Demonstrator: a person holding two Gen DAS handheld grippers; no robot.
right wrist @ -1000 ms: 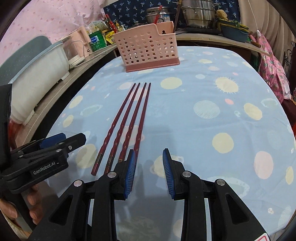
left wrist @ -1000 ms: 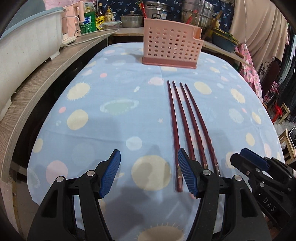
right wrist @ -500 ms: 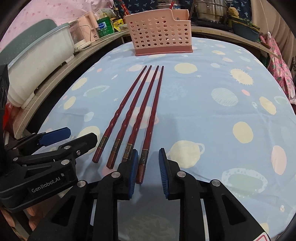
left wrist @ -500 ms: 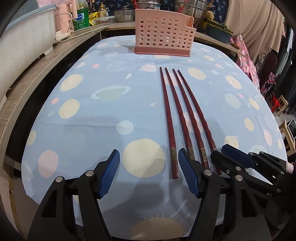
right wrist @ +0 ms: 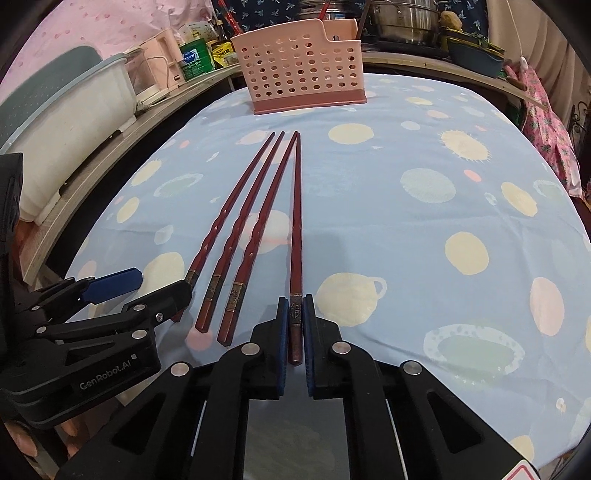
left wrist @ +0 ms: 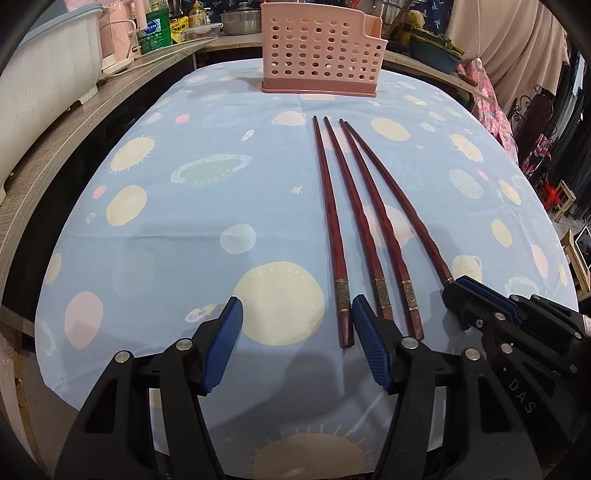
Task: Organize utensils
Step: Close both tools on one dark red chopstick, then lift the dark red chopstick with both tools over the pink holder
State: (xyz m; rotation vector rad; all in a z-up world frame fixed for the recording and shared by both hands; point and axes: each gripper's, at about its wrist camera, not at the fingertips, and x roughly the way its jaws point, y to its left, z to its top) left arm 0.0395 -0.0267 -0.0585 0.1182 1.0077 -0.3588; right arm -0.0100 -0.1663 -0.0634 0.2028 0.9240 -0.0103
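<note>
The right gripper (right wrist: pixel 294 325) is sitting low over the tablecloth (right wrist: pixel 424 206) at the bottom centre of its view, pointing toward the basket (right wrist: pixel 301 66) at the top centre. Its blue pads are pinching the thick end of the rightmost chopstick (right wrist: pixel 295 229), which is running straight up the frame between them.

The left gripper (left wrist: pixel 297 343) is occupying the bottom of its own view, jaws spread wide and holding nothing. Its right pad (left wrist: pixel 369 343) is lying just beside the butt of the leftmost chopstick (left wrist: pixel 332 229).

The other two chopsticks (left wrist: pixel 364 218) are lying on the cloth between those two, all four fanning slightly with thin tips pointing toward the basket and stopping well short of it.

In the right wrist view, the left gripper (right wrist: pixel 140 286) is appearing at lower left, its body reading "GenRobot.AI". In the left wrist view, the right gripper (left wrist: pixel 458 288) is entering at lower right, with "DAS" showing on its body. Writing on the green container (left wrist: pixel 155 27) at upper left is too small to read.
</note>
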